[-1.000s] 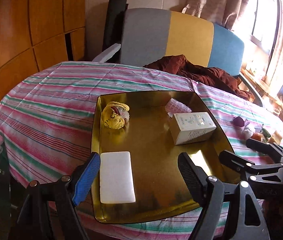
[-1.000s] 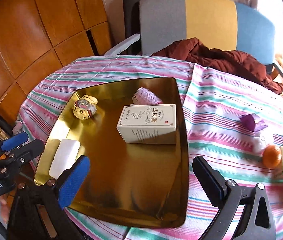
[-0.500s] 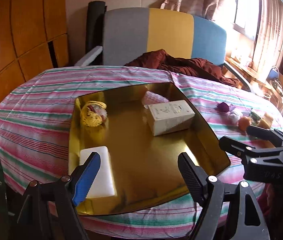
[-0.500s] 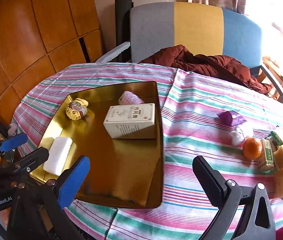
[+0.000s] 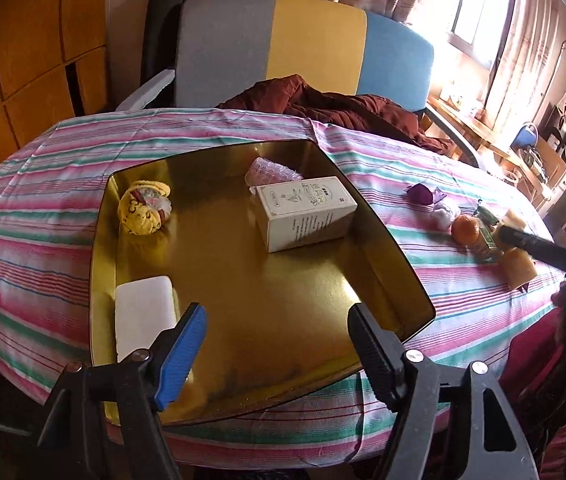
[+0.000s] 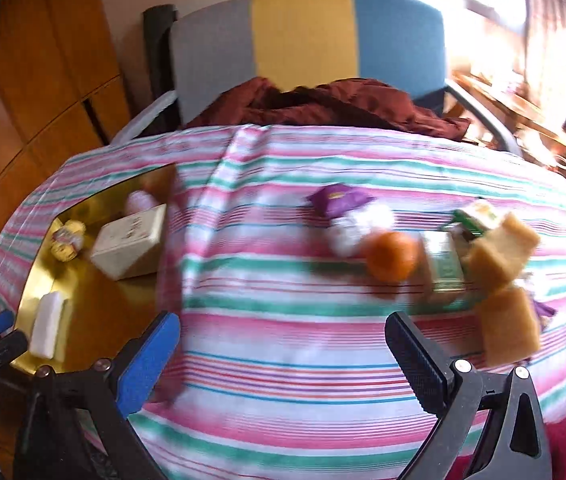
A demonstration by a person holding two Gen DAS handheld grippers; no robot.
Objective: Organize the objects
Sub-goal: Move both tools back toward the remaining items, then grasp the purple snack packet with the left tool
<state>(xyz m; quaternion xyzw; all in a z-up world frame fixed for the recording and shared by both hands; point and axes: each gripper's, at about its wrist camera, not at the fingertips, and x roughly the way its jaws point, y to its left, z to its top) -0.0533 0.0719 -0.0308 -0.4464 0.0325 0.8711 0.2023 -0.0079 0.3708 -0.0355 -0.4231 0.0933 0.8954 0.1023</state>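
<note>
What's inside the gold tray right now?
The gold tray holds a cream box, a white bar, a yellow knitted item and a pink roll, partly hidden behind the box.

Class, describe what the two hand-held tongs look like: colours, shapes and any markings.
Both tongs, left and right, are alike: black plastic frames with triangular cut-outs and silver rivets, ending in two long flat fingers. One finger carries a ribbed blue pad, the other a ribbed black pad. White lettering on the left one's body is partly readable. No cables or sleeves show.
</note>
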